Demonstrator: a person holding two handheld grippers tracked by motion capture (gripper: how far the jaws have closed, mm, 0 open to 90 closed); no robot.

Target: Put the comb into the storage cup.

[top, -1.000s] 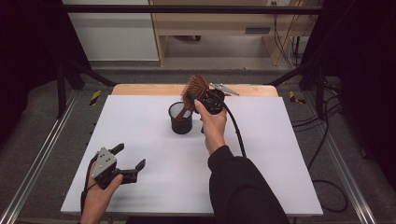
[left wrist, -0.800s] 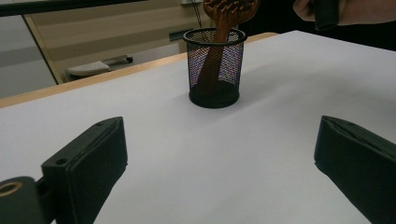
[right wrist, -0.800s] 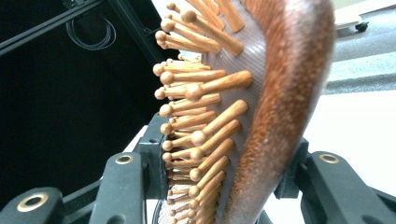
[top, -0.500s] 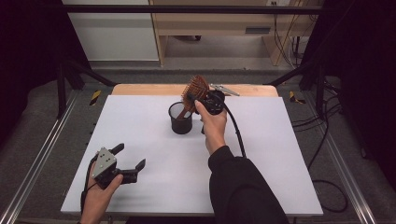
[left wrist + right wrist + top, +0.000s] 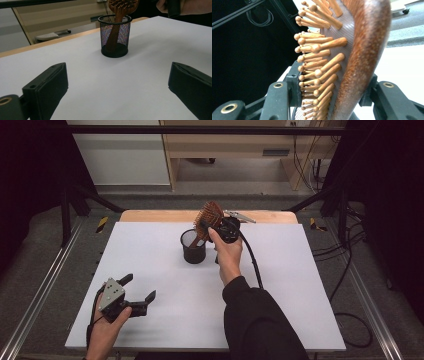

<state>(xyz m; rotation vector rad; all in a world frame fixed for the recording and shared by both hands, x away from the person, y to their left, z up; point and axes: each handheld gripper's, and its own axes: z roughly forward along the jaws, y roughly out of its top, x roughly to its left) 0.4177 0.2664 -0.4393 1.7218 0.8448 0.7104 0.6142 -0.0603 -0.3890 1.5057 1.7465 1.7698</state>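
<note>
Two jaws of the right gripper [image 5: 209, 226] clamp the wooden hairbrush [image 5: 210, 216] by its head, its handle down inside the mesh cup [image 5: 193, 247]. Nothing has shifted lately; release seems next. Left gripper [image 5: 137, 289] rests open, well apart.

Lab recording bench, not a home or shop.

White table [image 5: 150, 250] set inside a metal rail frame [image 5: 40, 295] on grey carpet; black curtains [image 5: 30, 180] hang to either side of the right gripper [image 5: 212, 227]. Beyond that gripper: a plain wooden bench [image 5: 235, 145], a white cabinet [image 5: 120, 160], loose cables [image 5: 345, 270] trailing over the floor at its right, yellow-black hazard tape [image 5: 102, 224] on the frame.
</note>
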